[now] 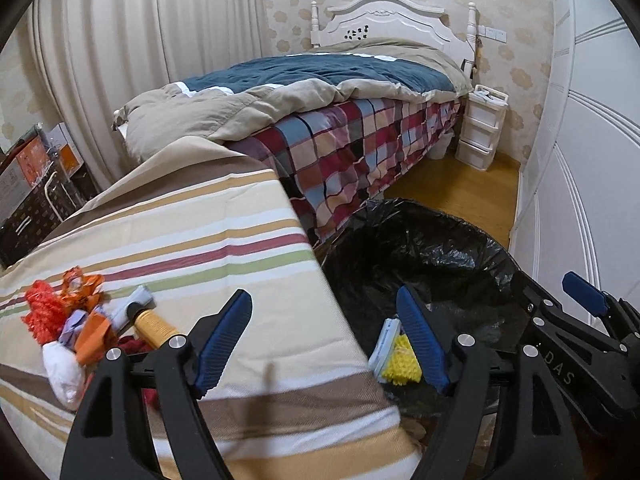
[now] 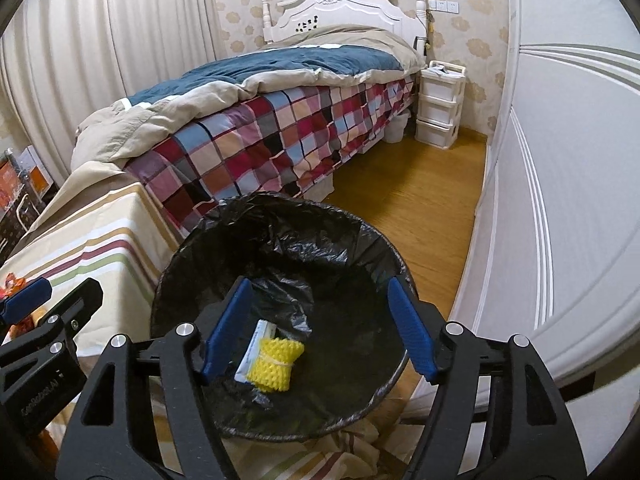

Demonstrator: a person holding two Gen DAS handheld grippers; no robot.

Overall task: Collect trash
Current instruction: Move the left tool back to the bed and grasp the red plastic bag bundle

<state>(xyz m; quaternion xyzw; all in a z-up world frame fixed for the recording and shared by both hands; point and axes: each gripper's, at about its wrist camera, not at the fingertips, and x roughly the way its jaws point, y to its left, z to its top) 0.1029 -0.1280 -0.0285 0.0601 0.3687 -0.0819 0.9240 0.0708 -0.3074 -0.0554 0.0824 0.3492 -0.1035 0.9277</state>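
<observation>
Left hand-held gripper: I see it released, jaws spread with nothing between them, over the edge where the striped cloth meets the bin.
Right hand-held gripper: released too, empty, hanging over the bin's mouth.
Trash bin: lined with a black bag, standing on the floor between the striped counter and the white wardrobe.
Inside the bin: a yellow foam net lying against a white packet.
Remaining trash: a heap of red, orange and white scraps on the counter, left of my left gripper.
</observation>
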